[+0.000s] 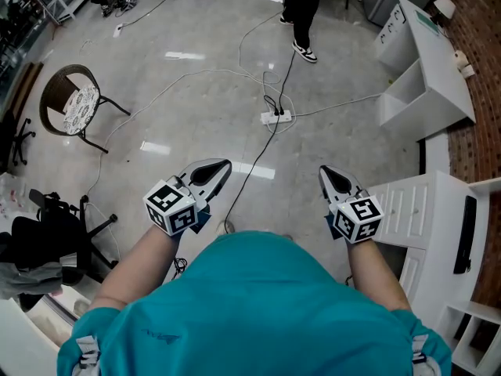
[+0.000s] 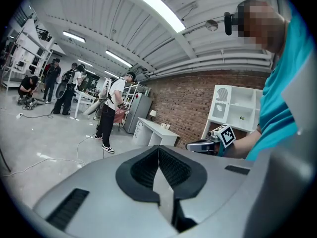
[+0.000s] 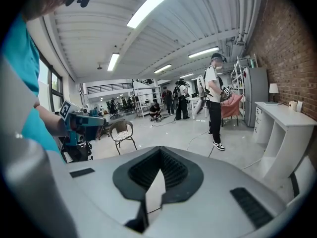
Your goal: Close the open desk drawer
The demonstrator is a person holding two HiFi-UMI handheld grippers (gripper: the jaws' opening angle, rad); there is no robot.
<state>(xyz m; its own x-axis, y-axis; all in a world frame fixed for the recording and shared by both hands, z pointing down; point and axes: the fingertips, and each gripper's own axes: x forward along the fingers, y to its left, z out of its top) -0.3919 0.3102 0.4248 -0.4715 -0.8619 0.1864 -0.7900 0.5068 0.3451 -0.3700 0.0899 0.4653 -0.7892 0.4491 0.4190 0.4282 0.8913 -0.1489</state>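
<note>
- Left gripper [image 1: 221, 165]: jaws pressed together with nothing between them, held in the air above the floor [image 1: 180, 108].
- Right gripper [image 1: 324, 171]: jaws likewise together, empty, touching nothing.
- White desk drawers [image 1: 407, 206]: just right of the right gripper, not touching it.

I'm working in a bright, evenly lit room: the long white ceiling light strips [image 2: 153, 6] burn out to pure white in both gripper views. In the head view they glare off the glossy grey floor [image 1: 188, 108] as pale bars left of and below the white power strip [image 1: 275, 117]. Shadows are faint. Both gripper views bend hard and go black at the corners. My left gripper [image 2: 158, 148] and right gripper [image 3: 159, 169] look soft up close.
</note>
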